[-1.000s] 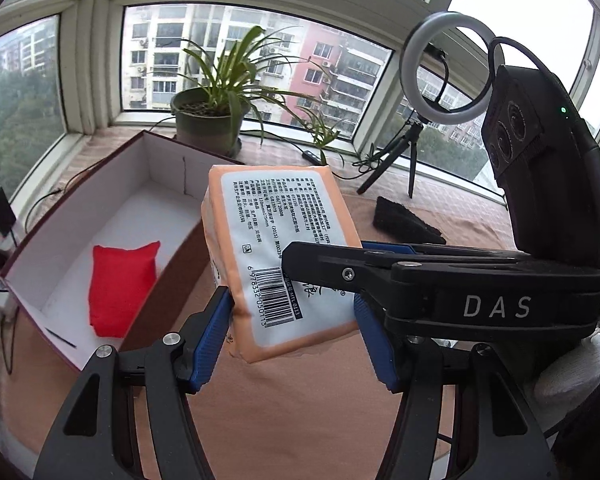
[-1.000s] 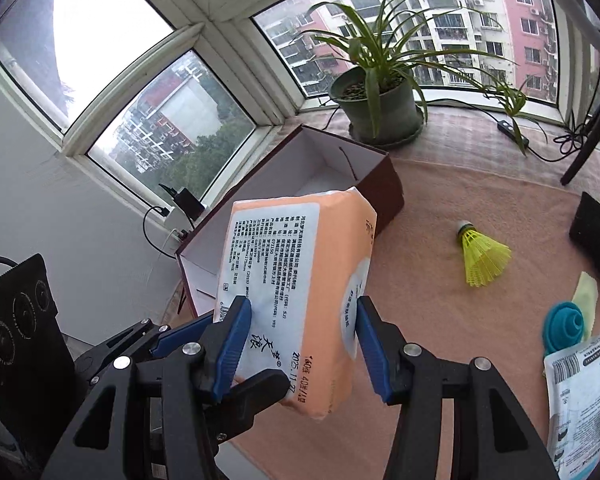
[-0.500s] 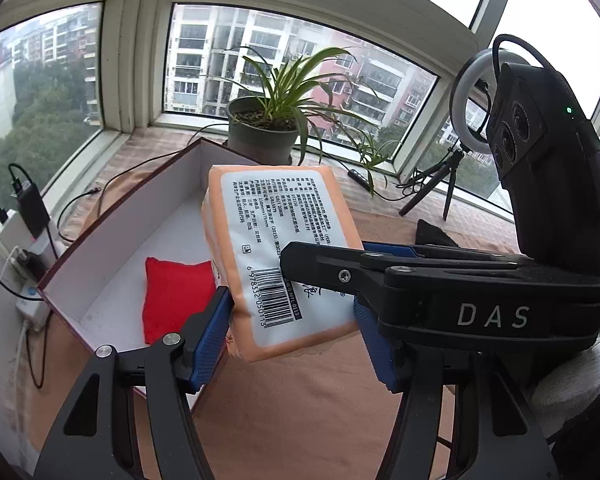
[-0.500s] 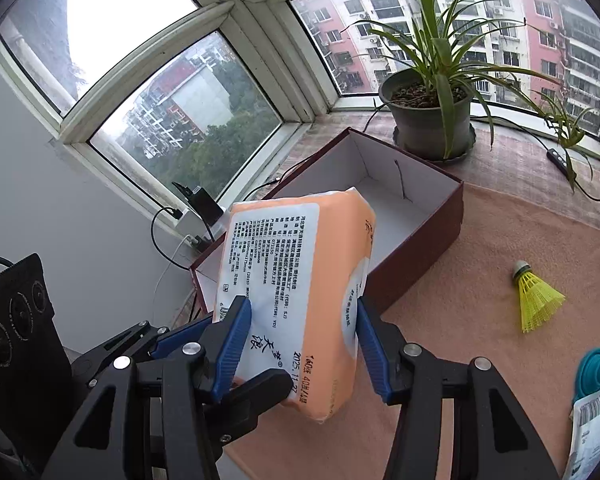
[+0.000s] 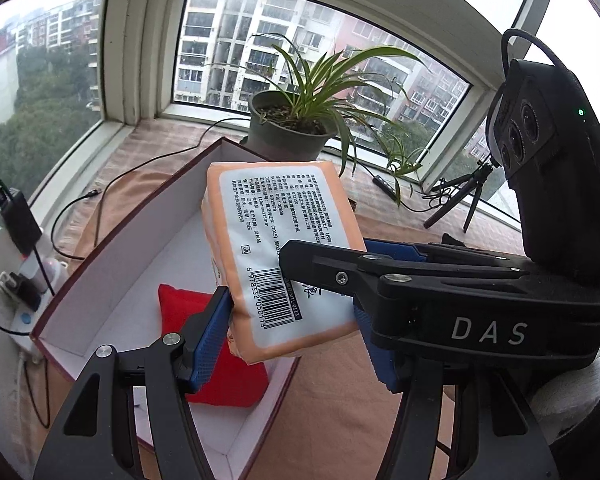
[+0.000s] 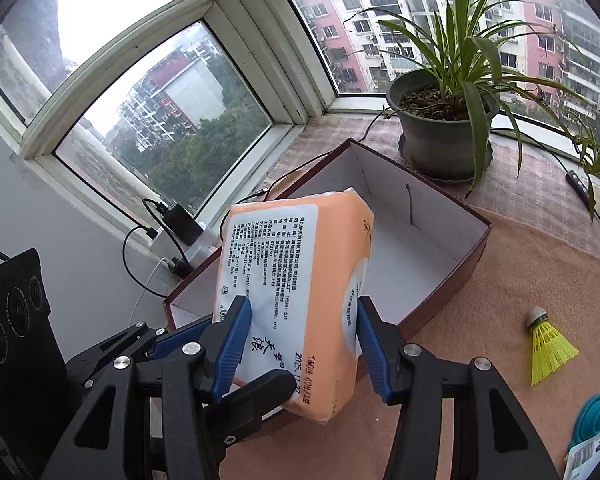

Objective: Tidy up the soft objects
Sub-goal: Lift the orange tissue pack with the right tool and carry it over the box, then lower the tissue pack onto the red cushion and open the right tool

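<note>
One soft thing, a red cushion [image 5: 216,360], already lies in the open box [image 5: 112,248]; the orange tissue pack [image 5: 284,256] is in the air above the box's near side, not yet down. Both tools grip it: the left gripper [image 5: 288,340] pinches it between its blue pads, and the right gripper [image 6: 300,344] clamps its lower end, the two crossing at an angle. A yellow shuttlecock [image 6: 548,344] and, I think, a teal funnel [image 6: 592,420] remain on the cloth; whether those count as soft is doubtful.
</note>
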Available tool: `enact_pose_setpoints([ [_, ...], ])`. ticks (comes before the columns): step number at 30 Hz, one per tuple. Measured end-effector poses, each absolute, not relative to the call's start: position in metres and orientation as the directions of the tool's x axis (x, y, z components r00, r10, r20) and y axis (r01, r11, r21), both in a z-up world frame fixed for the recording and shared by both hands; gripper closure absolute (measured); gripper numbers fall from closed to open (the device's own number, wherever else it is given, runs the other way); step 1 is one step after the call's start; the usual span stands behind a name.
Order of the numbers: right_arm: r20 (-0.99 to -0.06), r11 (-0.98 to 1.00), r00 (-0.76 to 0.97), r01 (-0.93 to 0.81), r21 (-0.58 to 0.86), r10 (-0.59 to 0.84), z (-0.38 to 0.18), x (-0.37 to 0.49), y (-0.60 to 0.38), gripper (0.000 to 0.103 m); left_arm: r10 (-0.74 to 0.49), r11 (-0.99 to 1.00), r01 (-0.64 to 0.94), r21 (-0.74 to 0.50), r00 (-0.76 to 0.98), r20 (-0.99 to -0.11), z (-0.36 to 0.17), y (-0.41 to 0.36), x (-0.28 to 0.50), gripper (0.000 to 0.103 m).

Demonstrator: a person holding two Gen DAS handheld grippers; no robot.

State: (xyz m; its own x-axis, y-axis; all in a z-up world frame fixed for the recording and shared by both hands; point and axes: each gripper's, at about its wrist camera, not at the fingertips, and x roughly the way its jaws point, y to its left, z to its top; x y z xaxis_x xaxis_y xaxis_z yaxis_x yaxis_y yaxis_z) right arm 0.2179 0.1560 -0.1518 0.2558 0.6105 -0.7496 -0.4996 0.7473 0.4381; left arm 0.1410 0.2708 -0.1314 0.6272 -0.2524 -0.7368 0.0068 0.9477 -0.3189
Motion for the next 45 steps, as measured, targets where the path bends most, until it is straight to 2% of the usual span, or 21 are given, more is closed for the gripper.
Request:
enact_pose_setpoints([
  [15, -0.785, 0.790, 0.289, -0.488, 0.372, 0.548, -0.170, 0.257, 0.172, 0.053, -0.257, 0.950, 0.003, -0.313, 0.577, -0.775, -0.153, 0.276, 0.183, 0.042],
  [17, -0.785, 0.795, 0.302, -0.490, 0.358, 0.540, -0.171, 0.259, 0.173, 0.053, -0.247, 0.952, -0.005, -0.305, 0.575, -0.780, -0.154, 0.278, 0.185, 0.038],
  [19, -0.790, 0.806, 0.313, -0.478, 0.348, 0.527, -0.172, 0.261, 0.171, 0.049, -0.232, 0.956, -0.012, -0.292, 0.573, -0.786, -0.156, 0.279, 0.186, 0.030],
  [36, -0.781, 0.823, 0.344, -0.443, 0.356, 0.522, -0.172, 0.250, 0.147, 0.044, -0.210, 0.957, -0.045, -0.287, 0.573, -0.792, -0.157, 0.282, 0.173, 0.030],
  [45, -0.771, 0.831, 0.364, -0.422, 0.362, 0.522, -0.176, 0.226, 0.117, 0.038, -0.219, 0.955, -0.038, -0.294, 0.578, -0.786, -0.151, 0.268, 0.157, 0.030],
])
